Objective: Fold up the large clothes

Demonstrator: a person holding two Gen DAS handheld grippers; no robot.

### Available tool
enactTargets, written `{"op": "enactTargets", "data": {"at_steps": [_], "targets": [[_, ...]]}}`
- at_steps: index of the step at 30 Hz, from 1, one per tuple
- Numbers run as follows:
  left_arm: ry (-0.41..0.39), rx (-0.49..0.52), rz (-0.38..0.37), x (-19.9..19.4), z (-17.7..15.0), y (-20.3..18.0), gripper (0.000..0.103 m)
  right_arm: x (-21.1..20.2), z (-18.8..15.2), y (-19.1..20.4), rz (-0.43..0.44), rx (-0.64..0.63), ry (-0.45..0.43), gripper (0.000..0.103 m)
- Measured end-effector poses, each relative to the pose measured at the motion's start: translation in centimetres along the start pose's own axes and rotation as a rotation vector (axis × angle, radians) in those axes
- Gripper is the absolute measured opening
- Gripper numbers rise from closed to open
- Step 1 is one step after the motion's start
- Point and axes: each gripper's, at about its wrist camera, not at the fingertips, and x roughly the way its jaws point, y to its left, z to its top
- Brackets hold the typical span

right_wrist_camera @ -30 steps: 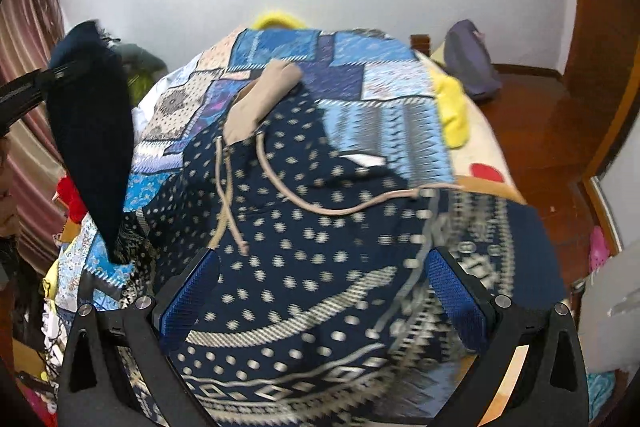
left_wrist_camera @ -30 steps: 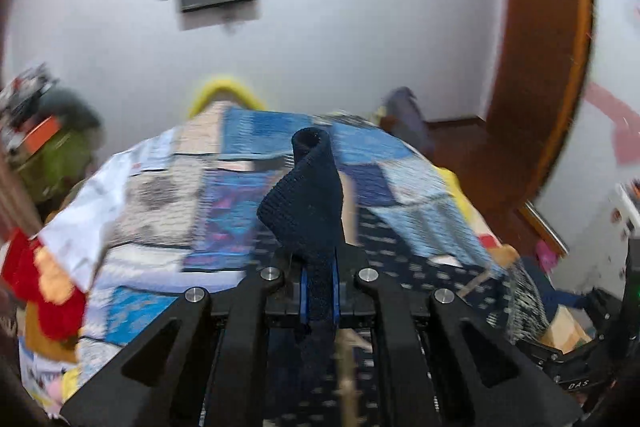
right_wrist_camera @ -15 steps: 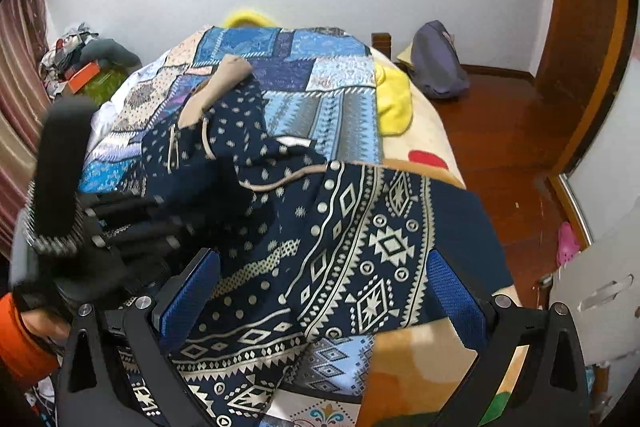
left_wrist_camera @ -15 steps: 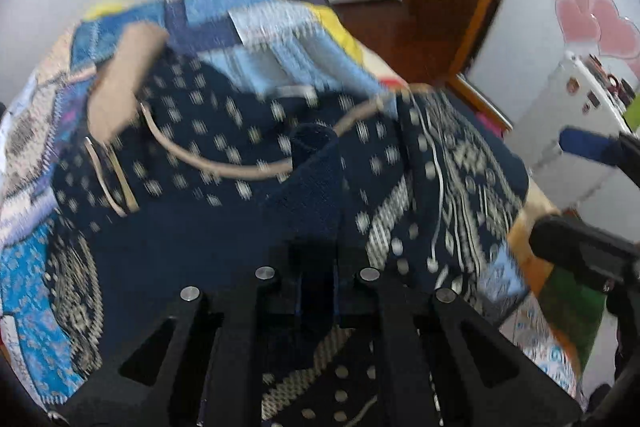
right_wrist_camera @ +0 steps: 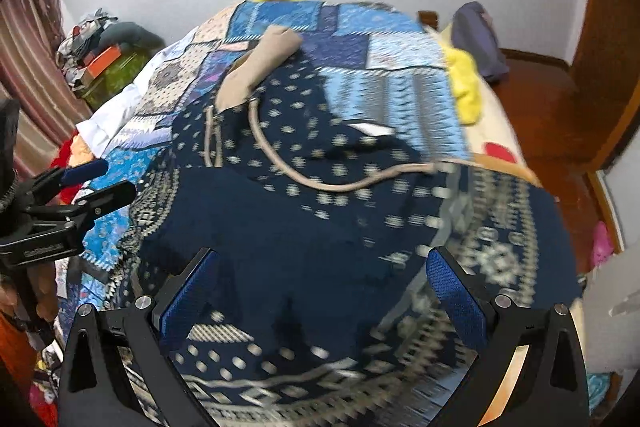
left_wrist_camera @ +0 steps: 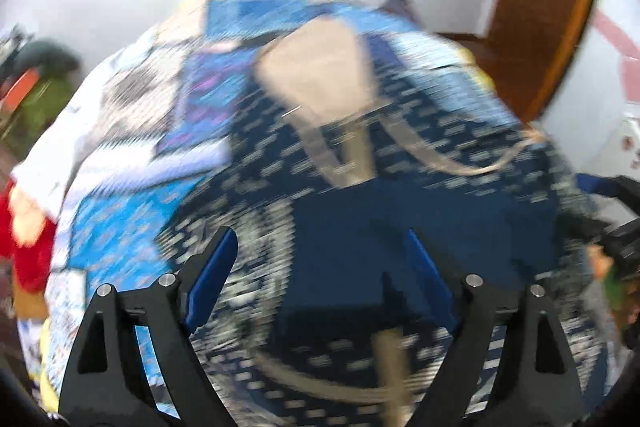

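A large navy garment [right_wrist_camera: 300, 227] with white dots, patterned borders and beige trim [right_wrist_camera: 256, 67] lies spread over the bed, one plain navy part folded across its middle. In the blurred left wrist view the same garment [left_wrist_camera: 400, 211] fills the space under my left gripper [left_wrist_camera: 320, 267]. Its jaws are opening and stand wide apart, with no cloth pinched between the blue pads [left_wrist_camera: 212, 279]. From the right wrist view, the left gripper [right_wrist_camera: 100, 183] hovers at the garment's left edge. My right gripper [right_wrist_camera: 322, 287] is open above the near hem, holding nothing.
A patchwork bedspread [right_wrist_camera: 380, 27] covers the bed. Yellow cloth [right_wrist_camera: 464, 83] and a grey-purple bag [right_wrist_camera: 480, 39] lie at the far right. A wooden door [right_wrist_camera: 608, 67] stands on the right. At the left are a clutter pile [right_wrist_camera: 104, 67] and a curtain [right_wrist_camera: 28, 47].
My left gripper came down with the navy fabric fold, then let it go and opened. That fabric now lies on the garment. The right gripper stayed open and sank slightly.
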Motion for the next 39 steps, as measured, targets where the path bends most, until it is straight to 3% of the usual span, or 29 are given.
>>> {"op": "enactTargets", "data": {"at_steps": [4,8,12,16,23,27,35,39], "targets": [[0.113,-0.047,0.075,4.5,-3.1,4.1,0.085,3.4,0.3,2.0,-0.023,-0.032,0.063,0.103],[0.205,-0.053,0.103,8.3,-6.1,5.8,0.085,6.4,-0.8,2.8,-0.134,-0.108,0.139,0.103],[0.16,-0.045,0.106,8.4,-8.1,6.3,0.088,7.4,-2.3,2.4,-0.3,-0.249,0.169,0.103],[0.145,-0.006,0.143,7.7,-9.0,6.2,0.089,5.9,-3.6,1.4,-0.35,-0.328,0.145,0.103],[0.18,0.004,0.165,5.7,-9.9,6.0,0.089,0.8,-4.2,-2.3,-0.334,-0.211,0.104,0.103],[0.148,0.028,0.173,3.5,-9.5,4.7,0.089,-3.1,-4.9,-4.9,-0.344,-0.153,0.057,0.103],[0.04,0.036,0.079,0.3,-4.0,0.3,0.089,-8.9,-5.4,-13.3,-0.382,0.06,-0.018,0.103],[0.021,0.058,0.016,0.7,-1.4,-3.4,0.093,-10.0,-6.1,-17.6,-0.342,0.203,-0.035,0.103]]}}
